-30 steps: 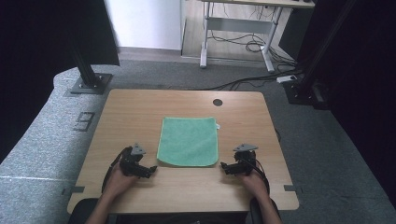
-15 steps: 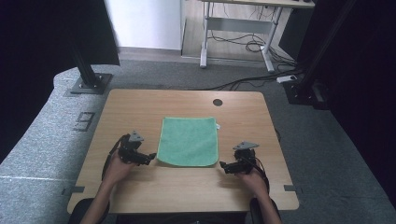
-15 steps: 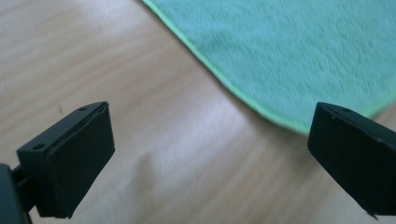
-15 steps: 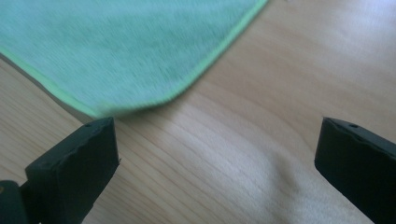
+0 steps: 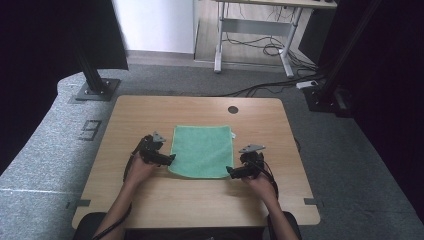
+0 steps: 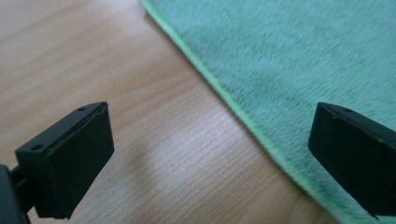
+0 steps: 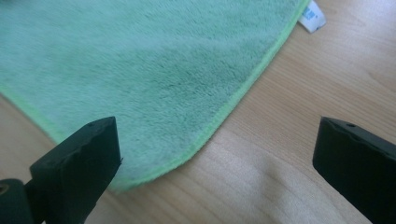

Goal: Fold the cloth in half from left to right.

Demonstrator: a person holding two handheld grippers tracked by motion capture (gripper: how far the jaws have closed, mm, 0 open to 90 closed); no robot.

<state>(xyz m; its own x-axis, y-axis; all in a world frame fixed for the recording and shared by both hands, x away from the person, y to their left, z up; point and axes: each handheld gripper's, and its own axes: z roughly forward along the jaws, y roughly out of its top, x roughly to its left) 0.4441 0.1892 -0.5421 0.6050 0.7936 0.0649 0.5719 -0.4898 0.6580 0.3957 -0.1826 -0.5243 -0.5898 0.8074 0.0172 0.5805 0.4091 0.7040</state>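
A green cloth (image 5: 202, 150) lies flat in the middle of the wooden table (image 5: 150, 200). My left gripper (image 5: 171, 159) is at the cloth's near left corner, open. In the left gripper view its jaws straddle the cloth's left edge (image 6: 233, 105), one jaw over bare wood and one over the cloth (image 6: 303, 56). My right gripper (image 5: 229, 171) is at the near right corner, open as well. In the right gripper view the cloth (image 7: 140, 70) has its rounded corner between the jaws, and a white label (image 7: 313, 16) sticks out at its far edge.
A round cable hole (image 5: 233, 109) sits in the table behind the cloth. Black stand bases (image 5: 95, 90) rest on the grey floor to the left and right. Another desk with cables (image 5: 260, 45) stands farther back.
Both grippers have moved inward and slightly forward, up to the cloth's near corners. The cloth has not moved.
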